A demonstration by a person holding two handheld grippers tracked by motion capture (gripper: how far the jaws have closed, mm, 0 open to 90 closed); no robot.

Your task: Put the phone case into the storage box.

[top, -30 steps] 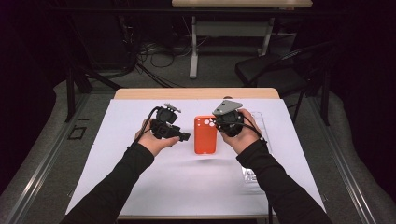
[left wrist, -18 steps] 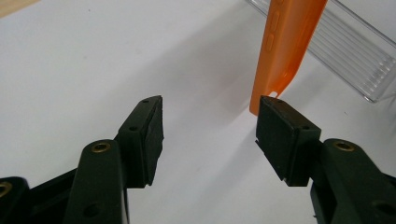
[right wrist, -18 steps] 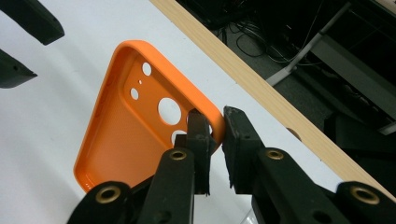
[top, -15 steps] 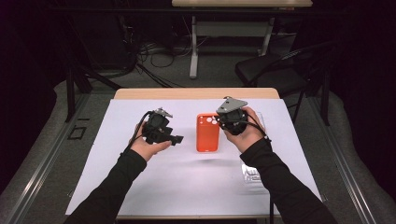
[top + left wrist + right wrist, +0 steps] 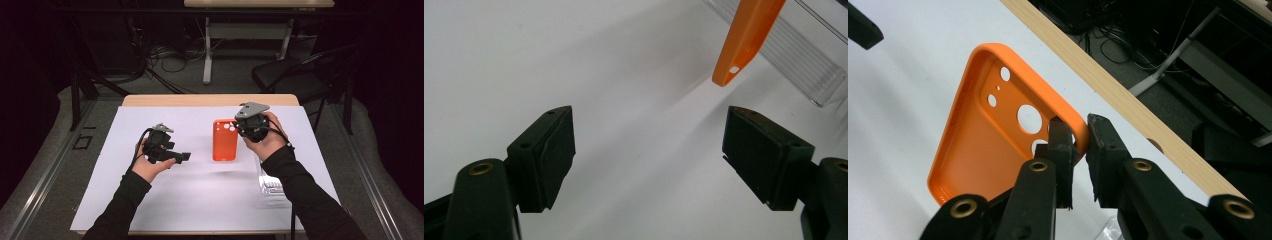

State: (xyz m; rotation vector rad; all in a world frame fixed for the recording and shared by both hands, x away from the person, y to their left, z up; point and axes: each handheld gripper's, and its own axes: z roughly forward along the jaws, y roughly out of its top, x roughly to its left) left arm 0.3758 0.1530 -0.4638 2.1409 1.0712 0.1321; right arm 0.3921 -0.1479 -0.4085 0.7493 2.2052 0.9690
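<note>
Orange phone case sits at the centre of the high view, held up off the white tabletop by its upper right corner, next to the camera cut-outs. The right gripper is clamped on that corner; in the right gripper view its two black jaws pinch the rim of the case, whose open inner side faces the camera.

The left gripper is left of centre in the high view, well apart from the case, with its jaws pointing towards it. Its jaws have just been opening, and in the left gripper view they stand wide apart at lower left and lower right with only bare tabletop between them. At the upper right of that view the lower corner of the case hangs above the tabletop, in front of a clear plastic box. That box lies just beside the person's right forearm in the high view.
</note>
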